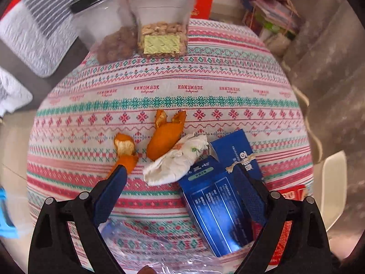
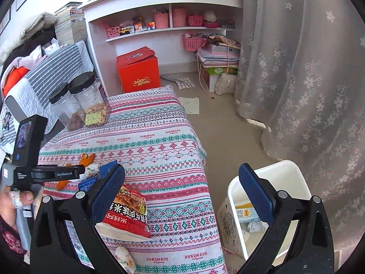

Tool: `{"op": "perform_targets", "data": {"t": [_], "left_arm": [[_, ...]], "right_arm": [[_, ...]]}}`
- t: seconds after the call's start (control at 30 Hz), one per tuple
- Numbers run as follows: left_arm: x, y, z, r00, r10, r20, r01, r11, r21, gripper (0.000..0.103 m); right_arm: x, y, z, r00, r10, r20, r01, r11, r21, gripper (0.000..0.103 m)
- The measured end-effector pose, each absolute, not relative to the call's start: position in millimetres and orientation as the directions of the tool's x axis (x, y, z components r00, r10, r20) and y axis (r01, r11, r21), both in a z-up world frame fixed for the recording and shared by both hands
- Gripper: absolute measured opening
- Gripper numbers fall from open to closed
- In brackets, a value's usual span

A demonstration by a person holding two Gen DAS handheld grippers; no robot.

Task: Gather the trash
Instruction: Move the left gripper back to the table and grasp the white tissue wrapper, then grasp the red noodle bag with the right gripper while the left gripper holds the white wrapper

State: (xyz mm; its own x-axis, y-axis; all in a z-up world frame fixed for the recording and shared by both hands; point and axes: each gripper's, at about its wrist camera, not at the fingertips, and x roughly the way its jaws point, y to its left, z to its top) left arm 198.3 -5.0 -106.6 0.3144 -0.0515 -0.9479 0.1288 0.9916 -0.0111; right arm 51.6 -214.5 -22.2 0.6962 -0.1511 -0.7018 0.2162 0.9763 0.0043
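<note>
On the patterned tablecloth [image 1: 159, 91] lie two orange peels [image 1: 165, 134] [image 1: 125, 148], a crumpled white tissue [image 1: 176, 159] and an opened blue carton [image 1: 219, 196]. My left gripper [image 1: 180, 171] is open just above them, its fingers either side of the tissue. My right gripper [image 2: 182, 171] is open and empty over the table's right edge. A red snack bag [image 2: 129, 212] lies by its left finger. A white bin [image 2: 269, 207] on the floor holds some trash. The left gripper [image 2: 68, 173] also shows in the right wrist view.
Two black-lidded clear jars [image 1: 159, 18] [image 1: 105, 22] of snacks stand at the table's far end. Clear plastic wrap [image 1: 141, 246] lies near me. A red box [image 2: 138, 68], shelves and a curtain [image 2: 308, 80] surround the table. Another tissue [image 2: 124, 259] lies near the front edge.
</note>
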Motion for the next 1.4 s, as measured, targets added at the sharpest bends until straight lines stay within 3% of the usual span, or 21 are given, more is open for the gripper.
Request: {"op": "perform_targets", "data": {"t": [0.1, 0.2, 0.33, 0.37, 0.5, 0.57, 0.77, 0.97, 1.07, 1.4], "left_arm": [[213.9, -15.5, -119.8, 0.263, -0.008, -0.965, 0.182, 0.982, 0.042, 0.070], [222.0, -23.1, -134.6, 0.213, 0.036, -0.976, 0.222, 0.972, 0.084, 0.064], [225.2, -21.2, -155.7, 0.161, 0.085, -0.983, 0.229, 0.966, 0.121, 0.064], [224.6, -18.2, -160.0, 0.160, 0.095, -0.983, 0.222, 0.966, 0.129, 0.058], [211.4, 0.7, -156.1, 0.198, 0.030, -0.980, 0.184, 0.981, 0.067, 0.042], [198.8, 15.0, -140.2, 0.248, -0.011, -0.969, 0.151, 0.988, 0.028, 0.042], [132.9, 64.5, -71.9, 0.401, -0.241, -0.884, 0.038, 0.968, -0.247, 0.042], [77.3, 89.9, -29.3, 0.511, -0.410, -0.755, 0.013, 0.882, -0.470, 0.042], [69.0, 88.6, -30.8, 0.515, -0.444, -0.734, 0.034, 0.866, -0.499, 0.042], [70.0, 100.2, -38.7, 0.496, -0.482, -0.722, 0.039, 0.843, -0.536, 0.042]], "right_arm": [[54.1, -219.6, -19.6, 0.698, -0.154, -0.699, 0.228, 0.973, 0.013, 0.096], [55.8, -222.9, -18.5, 0.696, -0.143, -0.704, 0.235, 0.971, 0.035, 0.096], [57.2, -223.7, -20.0, 0.688, -0.134, -0.713, 0.228, 0.973, 0.037, 0.096], [57.3, -224.3, -20.2, 0.687, -0.134, -0.715, 0.226, 0.973, 0.035, 0.096], [58.0, -223.5, -21.1, 0.680, -0.117, -0.724, 0.212, 0.976, 0.042, 0.096], [60.0, -222.6, -24.1, 0.668, -0.088, -0.739, 0.193, 0.979, 0.057, 0.096], [76.8, -204.1, -52.3, 0.553, 0.073, -0.830, 0.093, 0.985, 0.149, 0.096], [98.4, -195.8, -118.6, 0.317, 0.356, -0.879, 0.185, 0.886, 0.425, 0.096], [101.8, -192.5, -138.8, 0.284, 0.395, -0.874, 0.258, 0.846, 0.467, 0.096], [100.4, -194.6, -143.1, 0.272, 0.414, -0.869, 0.247, 0.843, 0.479, 0.096]]}}
